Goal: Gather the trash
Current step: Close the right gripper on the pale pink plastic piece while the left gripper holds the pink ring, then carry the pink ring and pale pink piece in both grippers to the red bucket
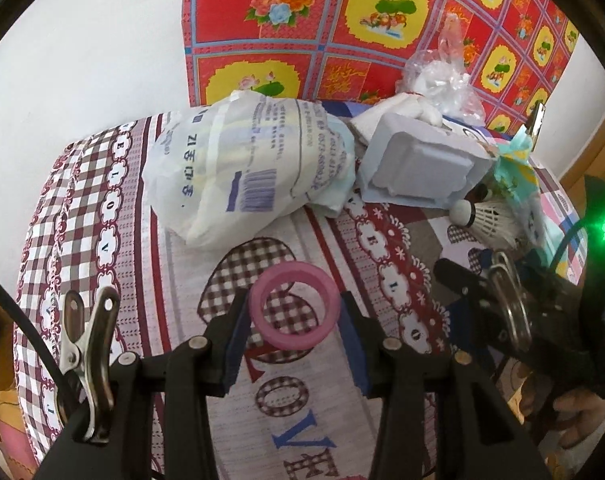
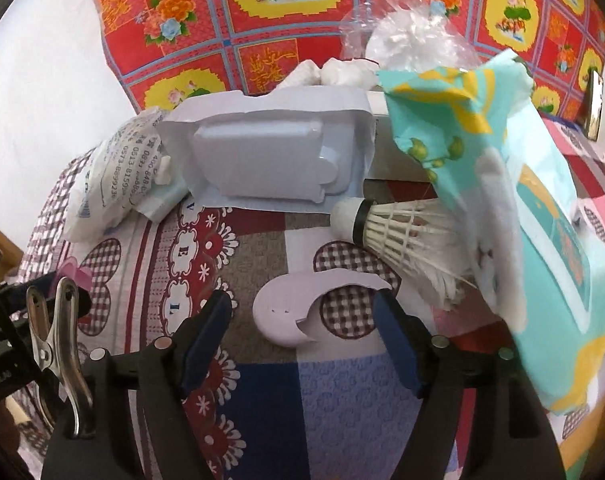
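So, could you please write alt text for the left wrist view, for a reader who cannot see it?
The left hand-held gripper holds a pink ring between its pads above a patterned bedsheet. Beyond lie a printed plastic bag, a white plastic tray and a shuttlecock, with a red floral cloth behind.

The left gripper point(image 1: 294, 312) pointed steeply down, its pads clamped on a ring point(image 1: 294, 311). The right gripper point(image 2: 304, 314) pointed down too, jaws wide apart.
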{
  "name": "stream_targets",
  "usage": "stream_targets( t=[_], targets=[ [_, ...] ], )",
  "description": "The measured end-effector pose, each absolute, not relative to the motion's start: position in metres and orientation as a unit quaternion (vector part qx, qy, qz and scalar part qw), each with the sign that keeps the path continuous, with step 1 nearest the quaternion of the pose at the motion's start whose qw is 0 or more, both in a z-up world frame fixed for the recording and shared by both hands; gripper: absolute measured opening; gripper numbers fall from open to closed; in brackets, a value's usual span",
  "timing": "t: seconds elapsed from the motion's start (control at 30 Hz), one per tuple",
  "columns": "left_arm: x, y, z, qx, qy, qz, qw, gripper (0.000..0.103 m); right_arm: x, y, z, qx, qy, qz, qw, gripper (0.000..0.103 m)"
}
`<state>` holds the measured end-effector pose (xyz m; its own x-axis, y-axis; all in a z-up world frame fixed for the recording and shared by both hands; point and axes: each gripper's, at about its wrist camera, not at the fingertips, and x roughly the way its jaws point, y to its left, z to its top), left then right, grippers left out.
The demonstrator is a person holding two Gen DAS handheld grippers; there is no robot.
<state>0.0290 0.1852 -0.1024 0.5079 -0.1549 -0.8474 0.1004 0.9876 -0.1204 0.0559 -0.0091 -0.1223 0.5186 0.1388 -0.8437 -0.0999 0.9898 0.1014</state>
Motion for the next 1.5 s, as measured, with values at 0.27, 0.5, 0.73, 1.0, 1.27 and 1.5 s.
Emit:
stream_targets(
  t=[0.27,0.5,0.73,1.0,1.27,1.5],
  targets=[
    [0.027,0.193,-0.104,-0.026,0.491,-0.081,0.867,0.045,0.049,-0.01,-0.122,-0.005,0.471,0.05,0.881,0.039],
    [0.025,0.199,-0.101,-0.024,0.489,-0.084,0.868,0.045,0.042,-0.009,-0.119,0.018,0.474,0.061,0.878,0.036],
    [0.017,0.203,-0.097,-0.028,0.488,-0.078,0.869,0.045,0.027,-0.001,-0.109,0.014,0.475,0.097,0.874,0.036],
    [0.008,0.206,-0.089,-0.047,0.487,-0.055,0.871,0.045,0.014,0.009,-0.094,0.015,0.473,0.154,0.867,0.036],
    [-0.01,0.206,-0.074,-0.072,0.479,-0.029,0.874,0.045,-0.003,0.017,-0.075,0.006,0.47,0.206,0.858,0.036],
    [-0.027,0.209,-0.06,-0.092,0.47,-0.008,0.878,0.045,-0.013,0.027,-0.057,0.002,0.455,0.245,0.856,0.036]
  ],
)
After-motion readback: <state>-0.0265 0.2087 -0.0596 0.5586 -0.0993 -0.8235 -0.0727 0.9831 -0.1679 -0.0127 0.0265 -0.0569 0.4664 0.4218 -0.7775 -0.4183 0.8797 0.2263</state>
